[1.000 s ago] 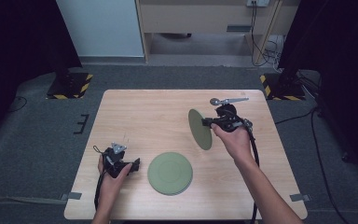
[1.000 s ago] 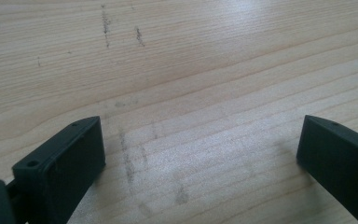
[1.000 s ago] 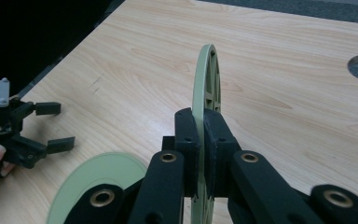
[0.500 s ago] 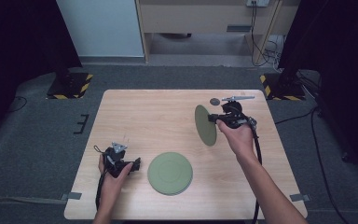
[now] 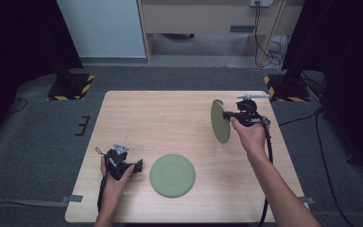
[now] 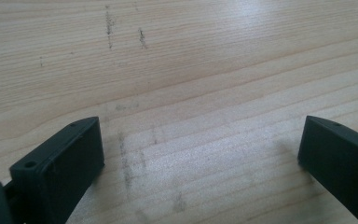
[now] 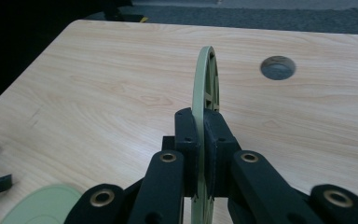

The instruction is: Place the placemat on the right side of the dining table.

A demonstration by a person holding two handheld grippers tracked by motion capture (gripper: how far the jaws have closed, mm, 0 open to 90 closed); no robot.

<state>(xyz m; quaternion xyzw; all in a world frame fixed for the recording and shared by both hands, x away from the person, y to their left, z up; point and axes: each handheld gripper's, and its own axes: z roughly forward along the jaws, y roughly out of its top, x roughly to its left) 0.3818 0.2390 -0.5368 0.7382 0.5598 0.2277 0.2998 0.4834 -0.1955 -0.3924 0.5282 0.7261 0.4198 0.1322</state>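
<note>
A green plate lies flat near the table's front edge. A second green plate hangs on edge above the table's right side, with my right gripper shut on its rim. In the right gripper view that held plate stands upright between the two black jaws, edge toward the camera, and the flat plate peeks in at the bottom left. My left gripper rests on the table just left of the flat plate, open. Its jaws stand wide apart over bare wood in the left gripper view.
The wooden table has a round cable hole near its far right corner. Grey carpet surrounds the table, and a cable trails from each gripper toward the person.
My right gripper has carried the upright plate farther away and slightly right, toward the table's far right. The left gripper and the flat plate have not moved.
</note>
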